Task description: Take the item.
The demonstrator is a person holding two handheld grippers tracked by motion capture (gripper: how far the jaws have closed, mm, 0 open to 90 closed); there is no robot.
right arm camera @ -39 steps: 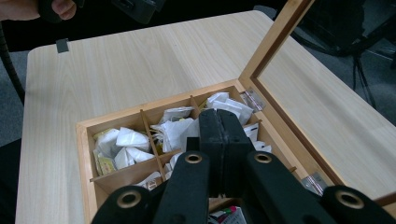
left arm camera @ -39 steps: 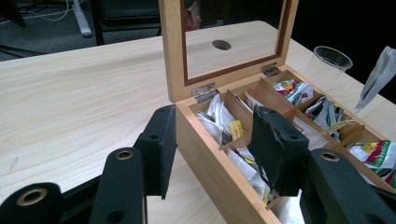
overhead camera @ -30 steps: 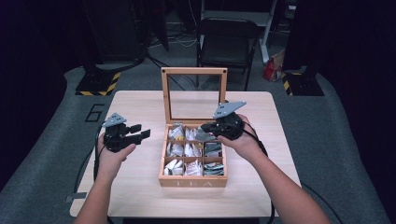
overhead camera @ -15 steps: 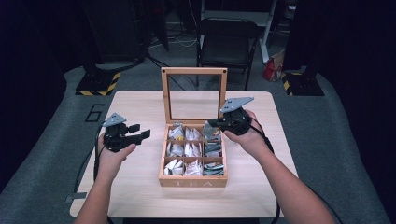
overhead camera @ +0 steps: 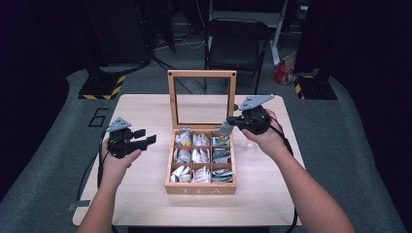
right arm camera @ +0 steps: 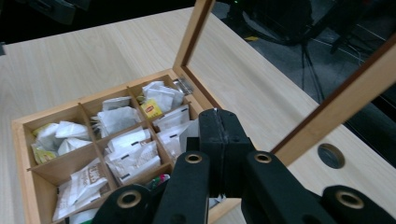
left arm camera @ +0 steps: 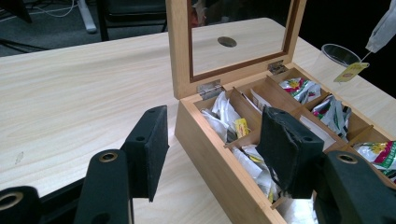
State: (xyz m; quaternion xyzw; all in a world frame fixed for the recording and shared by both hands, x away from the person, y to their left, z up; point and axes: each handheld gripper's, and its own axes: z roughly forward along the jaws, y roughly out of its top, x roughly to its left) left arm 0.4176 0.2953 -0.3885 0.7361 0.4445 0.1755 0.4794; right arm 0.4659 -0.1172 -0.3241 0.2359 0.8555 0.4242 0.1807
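Observation:
A wooden tea box marked "TEA" stands mid-table with its glass lid upright. Its compartments hold several tea bags. My right gripper hovers over the box's back right corner, shut on a white tea bag. In the left gripper view that tea bag dangles with its yellow tag over a clear cup. In the right gripper view the right gripper shows its jaws pressed together above the box. My left gripper is open, left of the box, holding nothing; its pads frame the box's near wall.
The clear cup stands on the table just right of the box. A black folding chair is beyond the table's far edge. The light wood table has bare surface left and behind the box.
My right gripper has lifted and moved back and to the right with the tea bag, away from the box's right column. The left gripper has stayed put.

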